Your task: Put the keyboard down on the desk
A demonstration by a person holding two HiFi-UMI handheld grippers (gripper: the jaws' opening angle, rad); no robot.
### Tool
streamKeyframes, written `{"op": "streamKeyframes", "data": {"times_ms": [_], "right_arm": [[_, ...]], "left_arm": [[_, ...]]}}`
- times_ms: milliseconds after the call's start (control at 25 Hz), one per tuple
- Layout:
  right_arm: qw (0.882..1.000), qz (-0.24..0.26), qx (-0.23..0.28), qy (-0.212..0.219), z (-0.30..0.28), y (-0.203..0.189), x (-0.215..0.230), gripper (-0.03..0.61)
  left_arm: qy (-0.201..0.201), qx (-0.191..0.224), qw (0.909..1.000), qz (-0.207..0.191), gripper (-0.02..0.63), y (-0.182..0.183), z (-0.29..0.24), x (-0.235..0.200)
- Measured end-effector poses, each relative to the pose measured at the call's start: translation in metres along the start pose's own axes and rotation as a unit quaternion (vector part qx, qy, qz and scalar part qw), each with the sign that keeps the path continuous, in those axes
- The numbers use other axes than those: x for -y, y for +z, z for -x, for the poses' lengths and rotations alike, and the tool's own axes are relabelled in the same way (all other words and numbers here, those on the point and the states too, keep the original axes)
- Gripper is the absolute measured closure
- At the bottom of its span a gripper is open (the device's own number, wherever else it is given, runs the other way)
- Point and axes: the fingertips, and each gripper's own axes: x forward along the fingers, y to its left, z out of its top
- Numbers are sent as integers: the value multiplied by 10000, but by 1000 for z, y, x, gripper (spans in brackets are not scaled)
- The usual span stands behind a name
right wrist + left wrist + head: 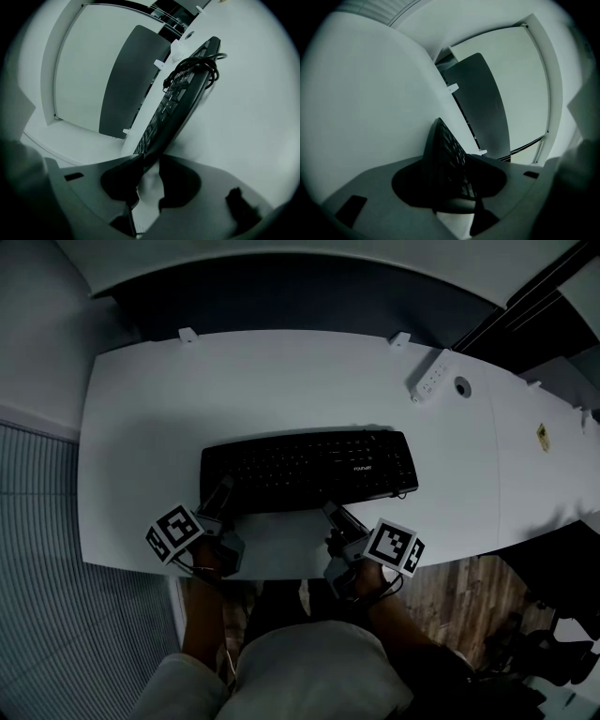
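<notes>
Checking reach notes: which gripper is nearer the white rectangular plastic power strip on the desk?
Right. The right gripper is at the front edge of the black plastic keyboard, on the side toward the white rectangular plastic power strip. The left gripper is near the keyboard's opposite end, farther off.

Looks like an office.
White counter (281, 381), black keyboard (309, 470), power strip (430, 377), grey divider panel (309, 296) behind it.

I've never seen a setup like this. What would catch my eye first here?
A black keyboard lies across the middle of the white desk. At its near edge are the left gripper and the right gripper, each carrying a cube of black-and-white markers. A white power strip lies toward the desk's far right corner.
</notes>
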Motion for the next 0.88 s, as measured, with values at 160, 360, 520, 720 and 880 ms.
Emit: {"op": "streamKeyframes", "data": {"times_ms": [160,360,520,720,880], "right_arm": [[10000,21,33,-40,3,4,0,462],[9999,90,65,-89,3,8,0,463],[9999,77,2,-152,2,7,3,463],[9997,6,-88,-231,0,3,10,463],[9996,12,-129,-266,-3,0,13,463]], "left_arm": [[320,163,9991,-208,397,8,9,-6],[383,286,9987,-200,395,15,21,-15],[527,498,9972,-169,394,21,33,-21],[672,736,9947,-268,394,28,44,-23],[585,909,9938,-262,394,33,48,-18]]}}
